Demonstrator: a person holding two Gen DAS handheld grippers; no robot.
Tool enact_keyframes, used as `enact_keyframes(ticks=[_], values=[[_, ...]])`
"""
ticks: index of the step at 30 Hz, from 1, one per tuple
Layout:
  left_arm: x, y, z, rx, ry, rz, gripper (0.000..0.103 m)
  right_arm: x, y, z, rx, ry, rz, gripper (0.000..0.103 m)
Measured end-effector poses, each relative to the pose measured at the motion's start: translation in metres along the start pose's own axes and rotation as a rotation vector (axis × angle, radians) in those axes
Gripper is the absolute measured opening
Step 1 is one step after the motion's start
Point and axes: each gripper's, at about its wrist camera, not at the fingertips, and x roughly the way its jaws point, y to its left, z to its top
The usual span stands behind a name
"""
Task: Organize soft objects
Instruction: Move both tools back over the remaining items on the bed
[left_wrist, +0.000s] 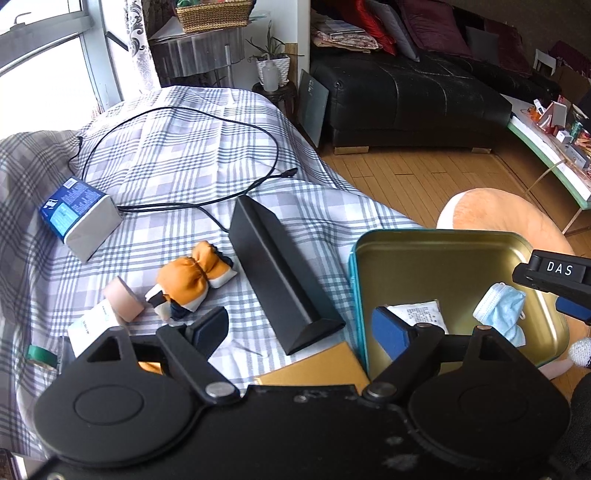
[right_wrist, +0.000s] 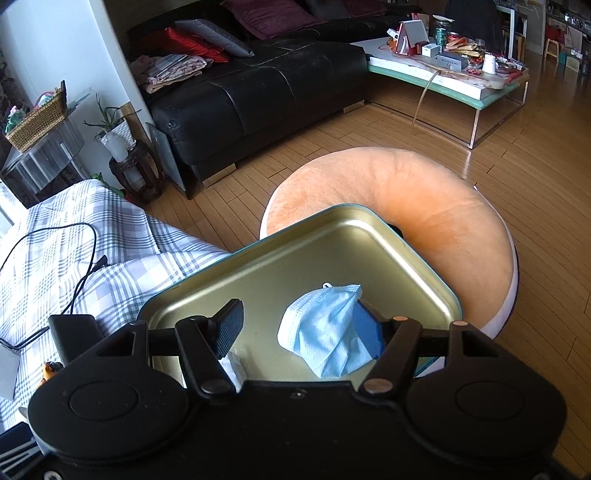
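The crumpled pale-blue pleated face mask lies inside the shallow gold-lined rectangular tin with a teal outer rim, and I read it as nearly weightless, limp and bunchy, so it should fold wherever it is squeezed; I would take it across the thick gathered middle, not by the thin ear loop, which I judge could slip out. My right gripper hangs over it with its fingers spread wide, the mask resting against the blue pad of one finger but not pinched, so I judge it is lying loose there. Beside it in the tin sits a small flat white sachet with printed text, also light and pliable by the look of it. My left gripper is spread open too and holds nothing, straddling the tin's edge. Out on the grey-and-white checked cloth waits the orange, white and navy stuffed fabric toy, soft and squashy in my judgement, best gripped at its cinched waist. Near it lie a long black triangular box, a beige roll of tape, a blue-and-grey carton and a black cable. The tin rests against an orange plush ring cushion.
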Motion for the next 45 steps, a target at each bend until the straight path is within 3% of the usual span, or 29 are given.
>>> enact_keyframes(ticks=[13, 23, 26, 28, 32, 38, 45], values=[[-0.034, 0.109, -0.033, -0.139, -0.050, 0.175, 0.089, -0.012, 0.020, -0.014, -0.085, -0.042, 0.036, 0.063], [-0.056, 0.192, -0.065, -0.237, -0.107, 0.369, 0.095, -0.043, 0.056, -0.033, -0.226, -0.165, 0.200, 0.063], [-0.060, 0.206, -0.074, -0.252, -0.121, 0.405, 0.100, -0.049, 0.070, -0.040, -0.286, -0.206, 0.246, 0.071], [-0.060, 0.216, -0.080, -0.262, -0.116, 0.400, 0.100, -0.057, 0.079, -0.048, -0.315, -0.254, 0.282, 0.081], [-0.059, 0.231, -0.086, -0.297, -0.107, 0.398, 0.100, -0.074, 0.099, -0.068, -0.397, -0.360, 0.356, 0.091], [-0.050, 0.256, -0.088, -0.343, -0.084, 0.407, 0.101, -0.072, 0.134, -0.082, -0.546, -0.269, 0.426, 0.091], [-0.040, 0.291, -0.089, -0.411, -0.051, 0.418, 0.101, -0.063, 0.162, -0.095, -0.578, -0.125, 0.525, 0.090]])
